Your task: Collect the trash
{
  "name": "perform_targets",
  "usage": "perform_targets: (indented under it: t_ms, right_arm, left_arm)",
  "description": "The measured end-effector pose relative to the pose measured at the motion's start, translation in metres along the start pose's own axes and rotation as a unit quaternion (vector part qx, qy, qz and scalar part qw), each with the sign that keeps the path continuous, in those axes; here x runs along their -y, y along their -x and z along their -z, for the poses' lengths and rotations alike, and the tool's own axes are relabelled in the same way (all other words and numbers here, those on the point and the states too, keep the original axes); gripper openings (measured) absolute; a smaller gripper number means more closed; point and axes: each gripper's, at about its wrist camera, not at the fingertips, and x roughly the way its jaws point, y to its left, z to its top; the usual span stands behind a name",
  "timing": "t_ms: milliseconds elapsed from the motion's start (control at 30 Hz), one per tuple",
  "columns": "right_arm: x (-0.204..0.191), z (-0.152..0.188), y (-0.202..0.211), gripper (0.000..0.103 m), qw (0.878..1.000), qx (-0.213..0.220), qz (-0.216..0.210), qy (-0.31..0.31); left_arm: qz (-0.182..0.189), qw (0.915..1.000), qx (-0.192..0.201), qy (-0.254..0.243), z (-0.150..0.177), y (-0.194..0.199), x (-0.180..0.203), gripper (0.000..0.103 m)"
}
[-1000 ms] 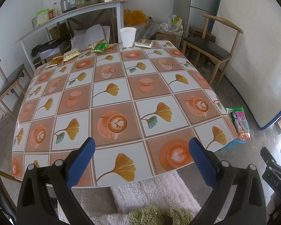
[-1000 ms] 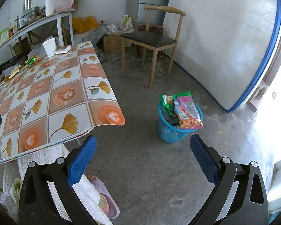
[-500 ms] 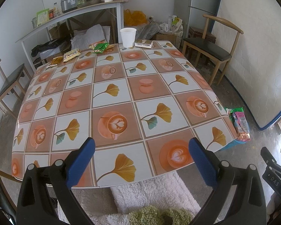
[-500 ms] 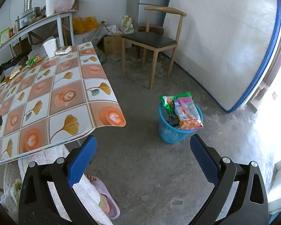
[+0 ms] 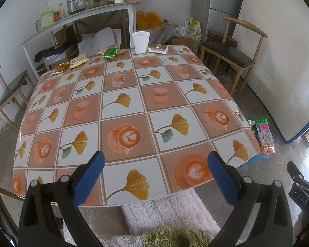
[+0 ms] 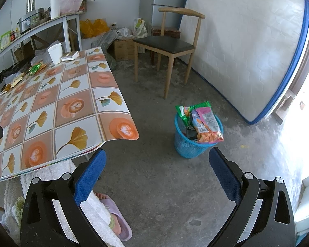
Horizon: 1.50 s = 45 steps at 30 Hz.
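Lying along the far edge of the table, the trash we see is a green wrapper, two yellowish packets further left and a white box touching a white paper cup; their print is too small to read. Our left gripper hangs wide apart and empty over the near edge. Our right gripper, equally spread and empty, faces the floor near a blue basket stuffed with snack bags, labels illegible.
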Motion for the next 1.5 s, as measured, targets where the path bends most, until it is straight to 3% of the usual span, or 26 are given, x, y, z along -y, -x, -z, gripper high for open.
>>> perform_targets:
  t_ms: [1500]
  right_arm:
    - [-0.0039, -0.0022, 0.0018, 0.096, 1.000, 0.002, 0.002, -0.001]
  left_arm:
    - [0.000, 1.0000, 0.002, 0.001, 0.0005, 0.0006, -0.0011, 0.098]
